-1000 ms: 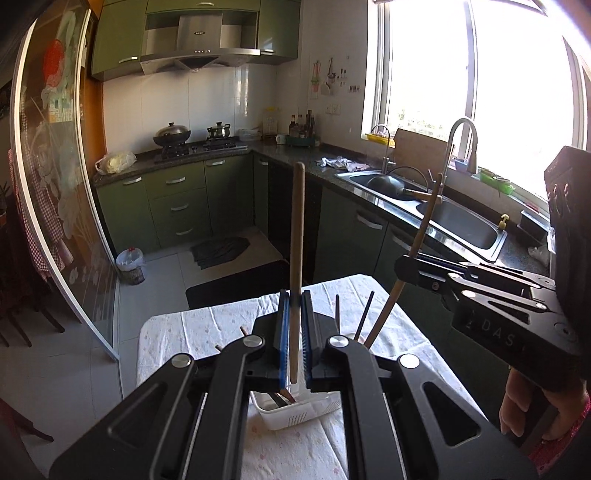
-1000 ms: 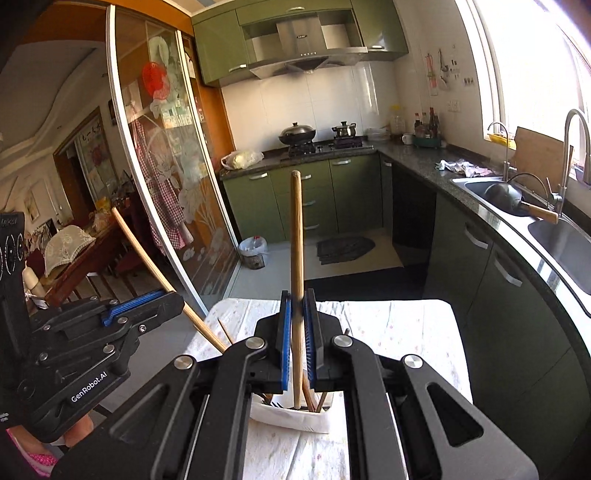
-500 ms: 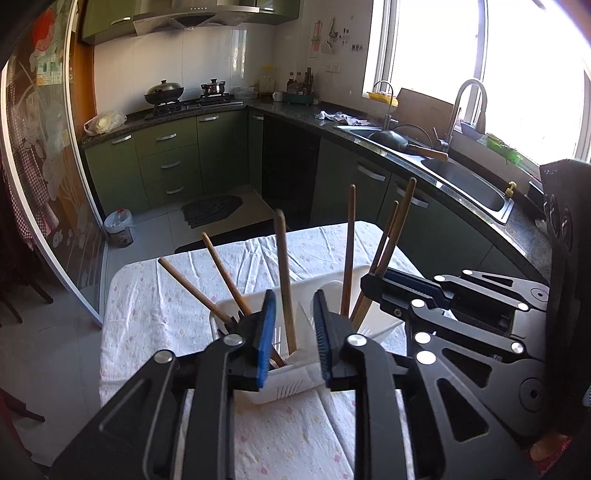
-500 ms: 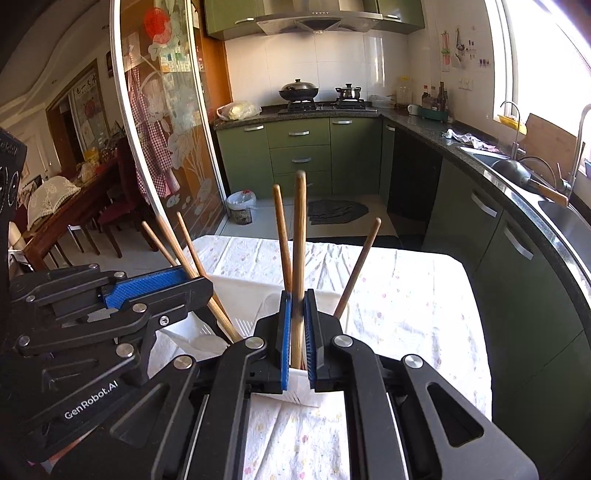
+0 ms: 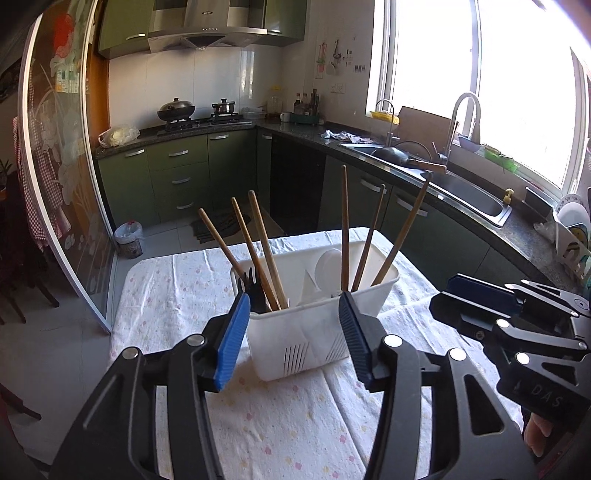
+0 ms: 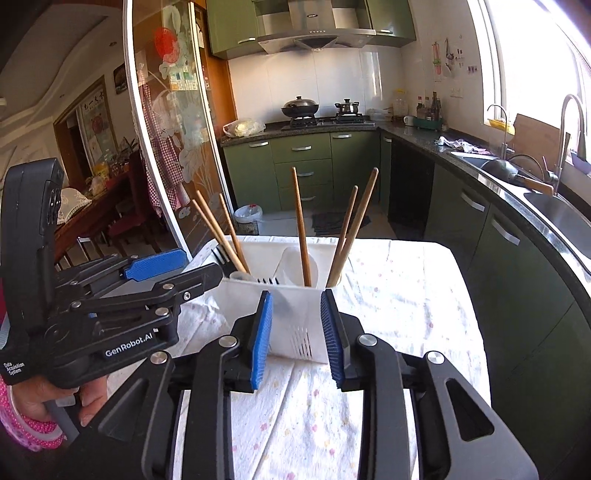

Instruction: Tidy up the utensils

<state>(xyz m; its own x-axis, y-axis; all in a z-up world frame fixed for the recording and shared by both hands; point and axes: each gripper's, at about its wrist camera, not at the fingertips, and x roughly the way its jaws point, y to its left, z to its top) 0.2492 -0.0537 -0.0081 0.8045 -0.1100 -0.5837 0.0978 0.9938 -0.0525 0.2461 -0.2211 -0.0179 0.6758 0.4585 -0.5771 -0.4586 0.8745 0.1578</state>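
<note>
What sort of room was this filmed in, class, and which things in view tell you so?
A home kitchen, most likely: a stove with pots under a range hood, green cabinets, and a sink by the window.

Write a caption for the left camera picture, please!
Wooden sticks stand in a white basket on the table.

Utensils [image 5: 345,229] stand in caddy [image 5: 295,339] on table [image 5: 258,417].
</note>
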